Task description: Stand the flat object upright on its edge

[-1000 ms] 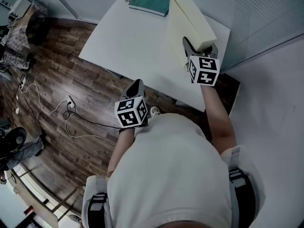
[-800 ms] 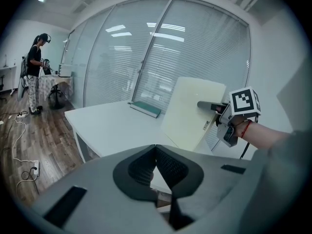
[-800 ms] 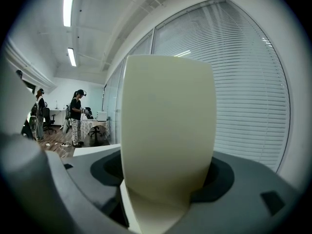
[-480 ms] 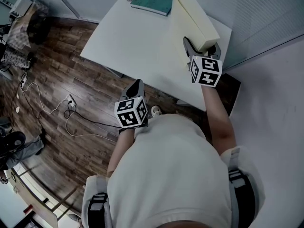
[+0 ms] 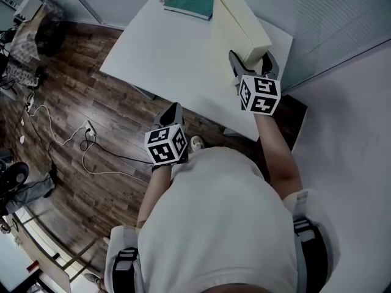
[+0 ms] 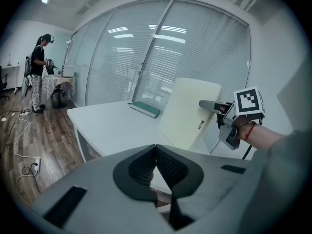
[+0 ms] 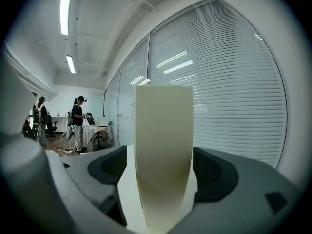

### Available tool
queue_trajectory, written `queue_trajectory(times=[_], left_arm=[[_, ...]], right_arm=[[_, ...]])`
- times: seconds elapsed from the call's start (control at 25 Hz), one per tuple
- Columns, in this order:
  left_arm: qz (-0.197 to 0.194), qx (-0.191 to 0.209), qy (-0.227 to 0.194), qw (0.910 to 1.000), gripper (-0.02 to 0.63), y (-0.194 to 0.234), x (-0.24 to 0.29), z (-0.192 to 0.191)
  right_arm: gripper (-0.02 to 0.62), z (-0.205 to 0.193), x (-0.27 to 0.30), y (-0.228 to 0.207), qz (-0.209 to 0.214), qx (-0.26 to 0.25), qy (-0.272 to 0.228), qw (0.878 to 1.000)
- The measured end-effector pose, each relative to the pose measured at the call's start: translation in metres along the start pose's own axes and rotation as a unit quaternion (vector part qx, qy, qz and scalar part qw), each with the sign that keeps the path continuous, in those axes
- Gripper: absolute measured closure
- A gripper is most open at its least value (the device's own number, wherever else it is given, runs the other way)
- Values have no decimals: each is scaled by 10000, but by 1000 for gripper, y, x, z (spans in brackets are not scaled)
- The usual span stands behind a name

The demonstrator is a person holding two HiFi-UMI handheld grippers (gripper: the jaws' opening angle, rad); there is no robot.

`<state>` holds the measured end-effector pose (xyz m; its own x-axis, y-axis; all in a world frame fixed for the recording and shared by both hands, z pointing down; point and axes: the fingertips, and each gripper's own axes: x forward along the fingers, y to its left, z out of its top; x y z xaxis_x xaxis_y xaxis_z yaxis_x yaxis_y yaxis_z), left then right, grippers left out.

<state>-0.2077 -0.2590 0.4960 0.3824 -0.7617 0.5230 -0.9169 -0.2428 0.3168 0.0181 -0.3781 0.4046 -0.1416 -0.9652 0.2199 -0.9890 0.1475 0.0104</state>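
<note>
Slab (image 5: 241, 20) stands on its long edge on the counter (image 5: 165, 47), upper right of the head view, close to the counter's right corner. Right hand-held gripper (image 5: 250, 58) straddles the slab's near end. Its jaws are opening with the slab between them, a gap shows on both sides, and the pads are off it, so it is released. Left hand-held gripper (image 5: 174, 110) is mid-frame, off the counter's near edge and above the wood floor (image 5: 79, 102). Its jaws are clenched together with nothing in them. Teal book (image 5: 190, 3) lies flat at the counter's far edge, top of frame, near the slab's far end.
</note>
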Motion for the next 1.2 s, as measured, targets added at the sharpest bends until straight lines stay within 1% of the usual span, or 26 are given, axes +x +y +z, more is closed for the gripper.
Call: queue_trajectory(times=[0.48,0.8,0.96,1.2], left_arm=[[70,2,-33,10000,586,-54,-12,-23],[170,-40,-104,9998,586,-83,-24,-35],[184,-21,-137,9997,586,-97,-31,-46],[222,-15,-157,9996,586,-112,-46,-58]], right_arm=[[189,-18,-45,-6,480,-93,182,9986],[189,-32,-82,-11,820,3,292,9962],[190,-37,-103,-12,958,8,281,9950],[193,-35,-136,-11,1097,26,182,9938]])
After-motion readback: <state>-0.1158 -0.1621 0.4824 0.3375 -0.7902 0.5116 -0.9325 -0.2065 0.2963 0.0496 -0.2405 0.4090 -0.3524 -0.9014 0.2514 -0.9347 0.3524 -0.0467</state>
